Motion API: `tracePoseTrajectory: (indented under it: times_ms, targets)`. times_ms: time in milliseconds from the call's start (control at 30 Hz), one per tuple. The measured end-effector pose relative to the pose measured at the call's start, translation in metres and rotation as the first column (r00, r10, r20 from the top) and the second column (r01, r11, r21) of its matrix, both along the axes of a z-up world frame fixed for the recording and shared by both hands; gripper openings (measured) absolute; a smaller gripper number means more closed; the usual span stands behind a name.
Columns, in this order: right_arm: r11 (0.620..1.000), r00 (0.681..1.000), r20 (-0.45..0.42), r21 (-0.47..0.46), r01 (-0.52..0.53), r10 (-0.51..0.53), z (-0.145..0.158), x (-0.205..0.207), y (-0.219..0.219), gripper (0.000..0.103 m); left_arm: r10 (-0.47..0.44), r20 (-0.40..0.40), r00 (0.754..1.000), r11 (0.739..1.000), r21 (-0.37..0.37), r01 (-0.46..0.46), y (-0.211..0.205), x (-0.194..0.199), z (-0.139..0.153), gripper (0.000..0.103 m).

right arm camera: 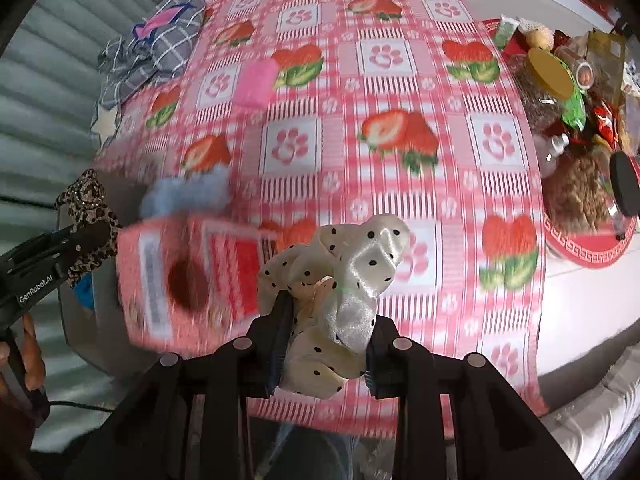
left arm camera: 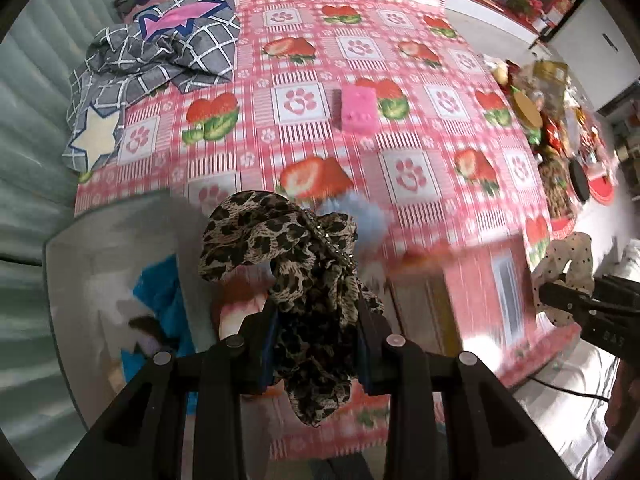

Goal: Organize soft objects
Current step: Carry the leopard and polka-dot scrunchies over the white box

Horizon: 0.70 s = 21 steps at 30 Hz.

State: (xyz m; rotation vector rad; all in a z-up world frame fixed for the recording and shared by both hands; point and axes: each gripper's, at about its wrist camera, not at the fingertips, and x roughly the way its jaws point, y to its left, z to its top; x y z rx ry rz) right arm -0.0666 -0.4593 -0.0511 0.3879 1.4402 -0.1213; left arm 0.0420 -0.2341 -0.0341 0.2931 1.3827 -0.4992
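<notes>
Desk (left arm camera: 400, 8) surface is covered by a pink checked cloth (left arm camera: 360, 184) printed with strawberries and paw marks, which fills most of both views. At ten o'clock in the left wrist view a grey checked blanket (left arm camera: 160, 52) is heaped at the cloth's edge, well apart from the work. At three o'clock a clutter of jars and packets (left arm camera: 552, 128) is crowded along the desk's side. A grey bin (left arm camera: 80, 300) is seen at eight o'clock, with something blue inside it; it is judged to be the place meant for the soft things. A pink box (right arm camera: 180, 280), blurred, lies just beside the bin, with a pale blue fluffy ball (right arm camera: 188, 196) at its far side. A pink sponge (left arm camera: 358, 110) rests alone near the cloth's middle.

The left tool (left arm camera: 320, 320) is clenched on a leopard-print scrunchie (left arm camera: 288, 240), held up over the bin's edge, presumably so that it can be dropped in. The right tool (right arm camera: 326, 320) is clenched on a cream dotted scrunchie (right arm camera: 352, 256), carried above the near edge of the cloth at six o'clock, likely awaiting its turn.
</notes>
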Motion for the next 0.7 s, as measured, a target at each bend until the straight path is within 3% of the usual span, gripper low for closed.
tracePoseTrajectory:
  times_ms: [367, 700]
  targets:
    - [0.995, 0.995, -0.002, 0.009, -0.095, 0.095, 0.016, -0.045, 0.071, 0.033, 0.006, 0.039, 0.999, 1.000, -0.009, -0.005, 0.055, -0.043, 0.018, 0.034]
    - [0.961, 0.959, 0.047, -0.012, -0.278, 0.278, 0.037, -0.023, 0.151, 0.033, 0.130, 0.067, 0.989, 0.991, -0.041, -0.127, 0.118, -0.050, 0.029, 0.034]
